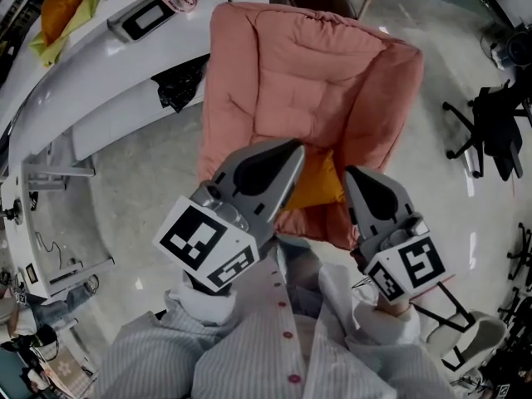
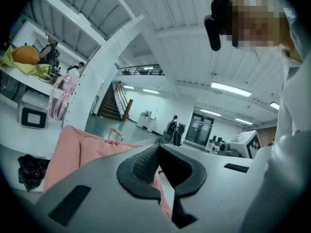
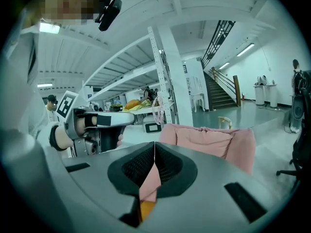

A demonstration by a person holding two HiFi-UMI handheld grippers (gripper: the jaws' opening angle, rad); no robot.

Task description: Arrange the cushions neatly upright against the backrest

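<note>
- Nearest to us, the left gripper (image 1: 287, 160) is clenched, jaws fully together. Its own view shows only pink upholstery beyond the closed tips, and nothing is gripped.
- The right gripper (image 1: 359, 181) is likewise clenched on nothing. Its pads meet at the tip, and pink and orange fabric show through the gap below them, behind the jaws rather than between them.
- The orange cushion (image 1: 320, 181) lies just ahead of both tips, at the front edge of the seat. In the head view it sits between the two grippers, the left tip overlapping its left edge and the right tip just beside its right edge.
- We judge neither hand clearly nearer. The cushion's long axis cannot be made out, since the grippers cover much of it.
- Farther on, the pink armchair (image 1: 249, 73) has a bare seat.
- Farthest, the backrest (image 1: 324, 36) stands well apart from the cushion, straight ahead. In our judgement the coming move is a forward carry across the seat, after the jaws are opened.
</note>
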